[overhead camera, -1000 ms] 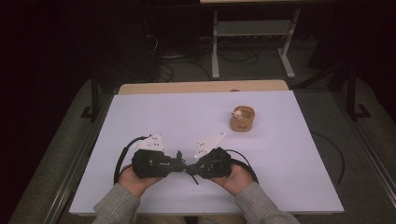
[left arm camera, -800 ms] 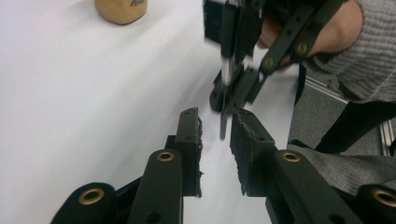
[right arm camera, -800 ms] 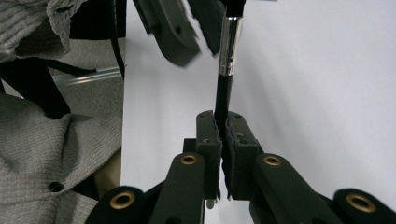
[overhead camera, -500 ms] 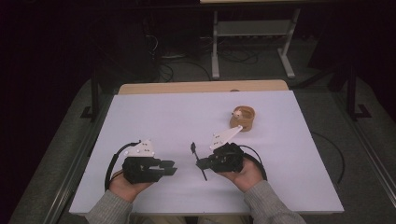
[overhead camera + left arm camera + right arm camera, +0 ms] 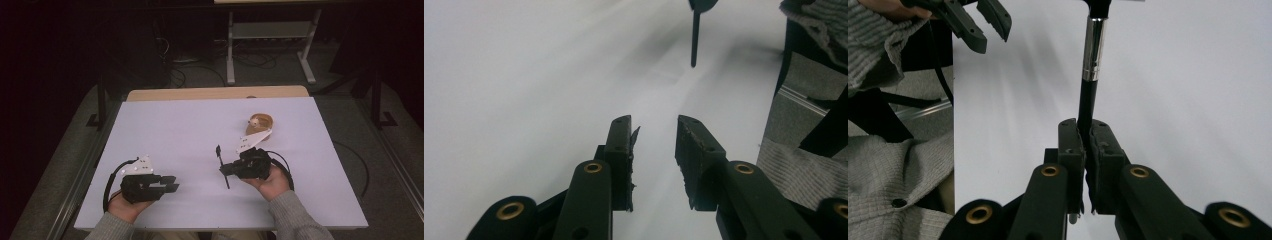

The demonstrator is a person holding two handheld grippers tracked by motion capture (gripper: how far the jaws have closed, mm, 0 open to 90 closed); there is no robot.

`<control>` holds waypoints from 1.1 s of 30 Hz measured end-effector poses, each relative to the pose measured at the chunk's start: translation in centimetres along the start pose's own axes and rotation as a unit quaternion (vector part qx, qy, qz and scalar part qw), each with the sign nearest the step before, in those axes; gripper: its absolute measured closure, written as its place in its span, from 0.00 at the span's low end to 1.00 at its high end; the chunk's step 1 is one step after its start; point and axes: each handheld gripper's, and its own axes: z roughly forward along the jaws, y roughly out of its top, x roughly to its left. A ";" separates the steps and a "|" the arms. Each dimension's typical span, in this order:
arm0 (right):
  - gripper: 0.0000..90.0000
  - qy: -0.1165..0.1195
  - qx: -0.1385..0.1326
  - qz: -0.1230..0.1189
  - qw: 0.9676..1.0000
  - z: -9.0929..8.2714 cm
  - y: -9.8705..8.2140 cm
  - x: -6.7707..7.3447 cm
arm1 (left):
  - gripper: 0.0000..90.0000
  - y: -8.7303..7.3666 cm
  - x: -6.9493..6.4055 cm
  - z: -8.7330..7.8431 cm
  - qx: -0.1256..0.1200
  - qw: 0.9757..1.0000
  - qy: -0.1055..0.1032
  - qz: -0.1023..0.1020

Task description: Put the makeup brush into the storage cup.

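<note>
High view: the slim black brush with a silver metal ferrule [image 5: 223, 169] is held by the right gripper [image 5: 226, 170] over the white tabletop [image 5: 170, 125], right of the table's middle
Brush axis: long and thin, it runs roughly away from and toward the person in the high view, one end past the jaws toward the far side, the other toward the near edge; both ends stick out of the grip
Right gripper view: the right gripper [image 5: 1085, 145] is clenched on the black handle of the brush [image 5: 1092, 60], below the ferrule; the tip is cut off by the top of the frame
Left gripper: the left gripper [image 5: 173, 183] lies low at the near left, jaws pointing right toward the brush, well apart from it
Left gripper view: the left gripper [image 5: 654, 145] is released, nothing between its fingers [image 5: 620, 145]; its jaws have just been opening; the brush [image 5: 694, 35] hangs ahead of them and slightly right
Nearer hand: the right, since it already holds the brush
Round tan bowl-like holder [image 5: 261, 122]: beyond the right hand, near it; likely where the brush goes, so the move runs forward along the brush's own axis
</note>
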 end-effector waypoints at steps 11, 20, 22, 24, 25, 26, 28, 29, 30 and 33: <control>0.94 -0.012 -0.007 0.018 1.000 -1.7 0.4 -1.8 | 0.73 -1.0 0.2 -0.5 -0.005 1.000 0.013 -0.003; 0.94 -0.029 -0.014 0.028 0.999 -3.6 1.4 -3.0 | 0.71 -1.3 0.3 -0.6 -0.004 1.000 0.024 -0.003; 0.94 -0.035 -0.020 0.028 0.999 -4.4 1.8 -3.3 | 0.70 -1.3 0.4 -0.7 -0.006 1.000 0.025 -0.006; 0.94 -0.045 -0.021 0.029 0.998 -5.0 2.1 -3.6 | 0.69 -1.3 0.4 -0.7 -0.005 1.000 0.027 -0.005; 0.94 -0.049 -0.022 0.029 0.998 -5.3 2.2 -3.7 | 0.69 -1.3 0.5 -0.7 -0.005 1.000 0.027 -0.004; 0.94 -0.051 -0.023 0.031 0.998 -5.5 2.3 -3.9 | 0.69 -1.3 0.5 -0.8 -0.004 1.000 0.027 -0.004; 0.94 -0.056 -0.021 0.032 0.998 -5.9 2.5 -4.1 | 0.68 -1.2 0.5 -0.9 -0.007 1.000 0.029 -0.005; 0.94 -0.056 -0.020 0.034 0.998 -6.0 2.5 -4.3 | 0.68 -1.2 0.5 -1.0 -0.006 1.000 0.030 -0.004; 0.94 -0.059 -0.018 0.034 0.998 -6.1 2.5 -4.4 | 0.68 -1.2 0.5 -1.1 -0.010 0.999 0.030 -0.006; 0.94 -0.060 -0.016 0.037 0.997 -6.3 2.7 -4.7 | 0.67 -1.2 0.6 -1.2 -0.011 0.999 0.034 -0.006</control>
